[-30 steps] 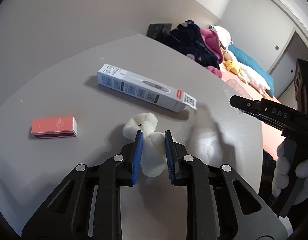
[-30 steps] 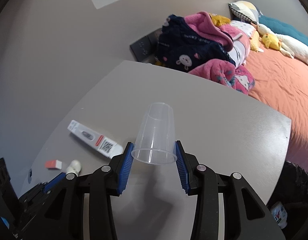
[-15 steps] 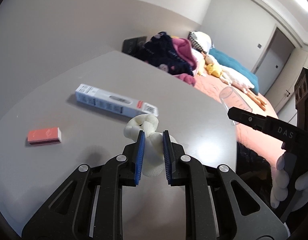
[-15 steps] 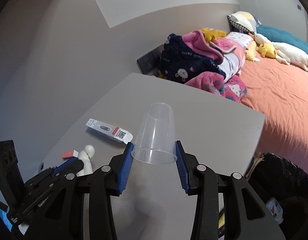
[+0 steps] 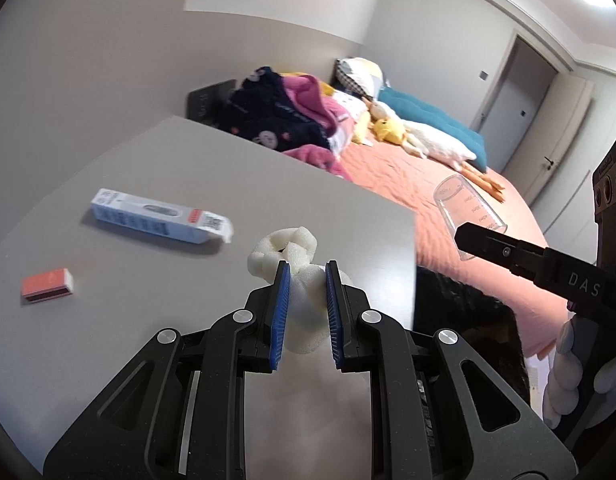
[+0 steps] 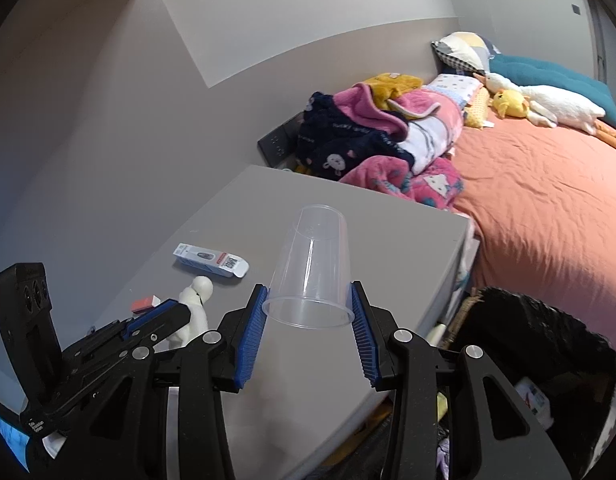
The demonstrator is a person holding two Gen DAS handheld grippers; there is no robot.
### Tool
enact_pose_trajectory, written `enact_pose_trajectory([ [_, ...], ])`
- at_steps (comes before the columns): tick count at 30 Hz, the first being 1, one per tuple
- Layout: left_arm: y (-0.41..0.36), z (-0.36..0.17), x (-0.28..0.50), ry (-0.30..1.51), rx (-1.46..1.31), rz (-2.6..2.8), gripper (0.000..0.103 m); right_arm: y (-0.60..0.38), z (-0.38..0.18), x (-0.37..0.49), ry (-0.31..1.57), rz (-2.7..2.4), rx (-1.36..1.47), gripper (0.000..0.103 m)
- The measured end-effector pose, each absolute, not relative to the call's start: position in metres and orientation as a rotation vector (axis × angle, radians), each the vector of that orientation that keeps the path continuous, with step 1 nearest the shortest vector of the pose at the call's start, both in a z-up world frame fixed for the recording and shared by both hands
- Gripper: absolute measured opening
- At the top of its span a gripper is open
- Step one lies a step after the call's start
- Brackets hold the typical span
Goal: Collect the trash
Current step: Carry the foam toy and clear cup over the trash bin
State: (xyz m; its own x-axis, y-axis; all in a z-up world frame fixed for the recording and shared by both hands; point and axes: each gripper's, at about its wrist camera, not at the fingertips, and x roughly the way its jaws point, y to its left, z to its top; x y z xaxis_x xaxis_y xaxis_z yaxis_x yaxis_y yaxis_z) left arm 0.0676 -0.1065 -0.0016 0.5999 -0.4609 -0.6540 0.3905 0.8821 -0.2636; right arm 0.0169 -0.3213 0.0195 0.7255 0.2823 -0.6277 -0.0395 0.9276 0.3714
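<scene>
My left gripper (image 5: 305, 276) is shut on a knotted piece of white foam (image 5: 291, 246) and holds it above the grey table (image 5: 187, 160). It also shows in the right wrist view (image 6: 195, 292). My right gripper (image 6: 308, 300) is shut on a clear plastic cup (image 6: 314, 268), held by its rim, bottom pointing away, above the table's right side. The cup also shows at the right of the left wrist view (image 5: 466, 208). A black-lined trash bin (image 6: 540, 336) stands on the floor beside the table's right edge.
A white and blue box (image 5: 159, 216) and a small red box (image 5: 47, 284) lie on the table. A bed with an orange sheet (image 6: 548, 200), piled clothes (image 6: 380, 140) and stuffed toys lies beyond the table.
Both grippers have risen and moved right, toward the table's edge and the bin. The foam has been lifted off the table. The cup stays gripped.
</scene>
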Motion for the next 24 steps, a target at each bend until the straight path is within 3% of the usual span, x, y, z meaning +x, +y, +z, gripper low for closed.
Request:
enact_pose_trajectory([
  [24, -0.202, 0.015, 0.038, 0.771, 0.000, -0.690, 0.017, -0.410, 0.030, -0.056, 0.665, 0.034, 0.424, 0.043],
])
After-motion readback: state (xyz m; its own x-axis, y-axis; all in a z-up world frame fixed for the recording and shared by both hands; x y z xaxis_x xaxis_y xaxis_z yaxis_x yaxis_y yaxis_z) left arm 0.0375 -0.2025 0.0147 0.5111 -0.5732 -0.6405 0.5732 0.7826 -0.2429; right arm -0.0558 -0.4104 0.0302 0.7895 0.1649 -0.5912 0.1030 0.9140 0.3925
